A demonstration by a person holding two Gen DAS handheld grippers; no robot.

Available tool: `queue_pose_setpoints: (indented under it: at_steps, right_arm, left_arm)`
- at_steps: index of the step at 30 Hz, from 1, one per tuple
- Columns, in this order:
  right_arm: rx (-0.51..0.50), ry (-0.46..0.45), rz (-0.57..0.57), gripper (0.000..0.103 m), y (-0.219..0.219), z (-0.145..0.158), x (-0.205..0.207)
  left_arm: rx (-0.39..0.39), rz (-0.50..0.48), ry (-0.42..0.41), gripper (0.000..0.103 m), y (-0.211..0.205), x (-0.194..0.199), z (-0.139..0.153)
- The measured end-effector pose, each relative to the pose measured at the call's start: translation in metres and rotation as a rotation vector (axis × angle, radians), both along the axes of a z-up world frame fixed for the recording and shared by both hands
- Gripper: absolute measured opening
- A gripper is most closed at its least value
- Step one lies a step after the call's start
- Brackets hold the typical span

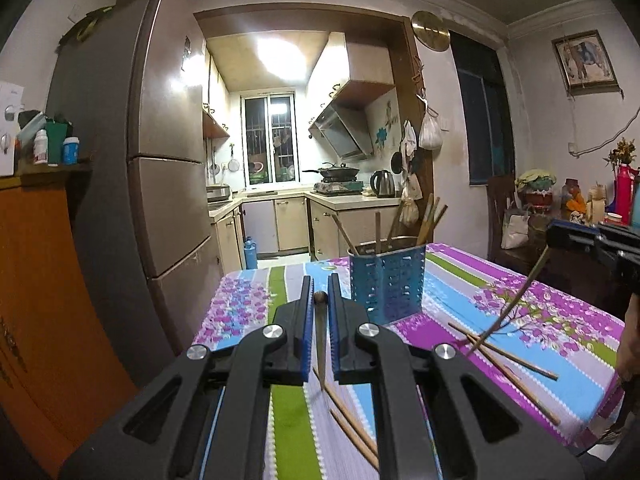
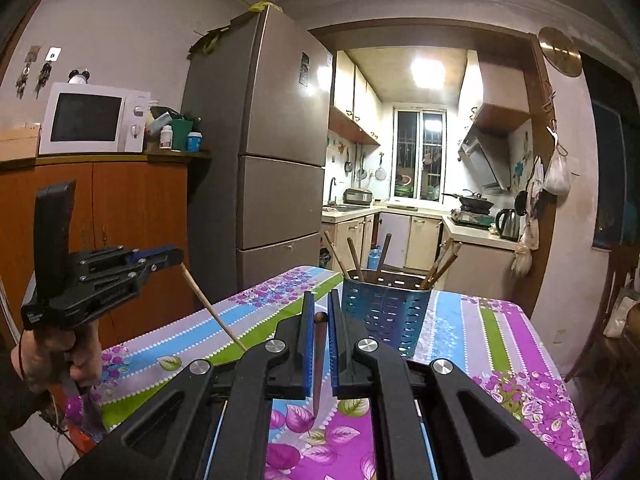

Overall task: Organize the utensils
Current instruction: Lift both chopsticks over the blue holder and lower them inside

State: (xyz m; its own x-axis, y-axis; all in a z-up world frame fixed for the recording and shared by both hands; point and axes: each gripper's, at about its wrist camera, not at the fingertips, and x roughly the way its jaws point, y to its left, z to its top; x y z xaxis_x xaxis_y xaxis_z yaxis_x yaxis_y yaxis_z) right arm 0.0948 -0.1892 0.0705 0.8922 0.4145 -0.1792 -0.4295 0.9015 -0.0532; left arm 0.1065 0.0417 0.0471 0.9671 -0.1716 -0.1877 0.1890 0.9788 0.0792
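My left gripper (image 1: 320,286) is shut on a thin brown chopstick (image 1: 321,344) that hangs down between its blue pads, above the striped floral tablecloth (image 1: 280,280). The same gripper (image 2: 176,257) appears at the left of the right wrist view with the pale chopstick (image 2: 212,308) slanting down from it. My right gripper (image 2: 320,299) is shut on a dark reddish chopstick (image 2: 318,364). It also shows at the right edge of the left wrist view (image 1: 556,236), where its chopstick (image 1: 508,304) dangles. Ahead stands a blue perforated holder (image 1: 386,280) (image 2: 386,308) with several chopsticks upright in it.
Loose chopsticks lie crossed on the cloth at the right (image 1: 508,354) and near the front edge (image 1: 352,420). A tall fridge (image 1: 160,168) and an orange cabinet (image 2: 120,208) with a microwave (image 2: 92,118) stand to the left. A chair (image 1: 504,220) is by the table's far right.
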Motion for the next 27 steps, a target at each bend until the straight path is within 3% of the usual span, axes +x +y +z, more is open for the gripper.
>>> queue_pose_setpoints:
  at_steps: [19, 27]
  right_arm:
    - [0.026, 0.016, 0.058, 0.008, -0.008, 0.022, 0.017]
    - [0.066, 0.005, 0.055, 0.008, -0.032, 0.062, 0.04]
  left_arm:
    - [0.009, 0.007, -0.007, 0.006, 0.002, 0.008, 0.035]
    - [0.005, -0.034, -0.033, 0.006, -0.014, 0.019, 0.079]
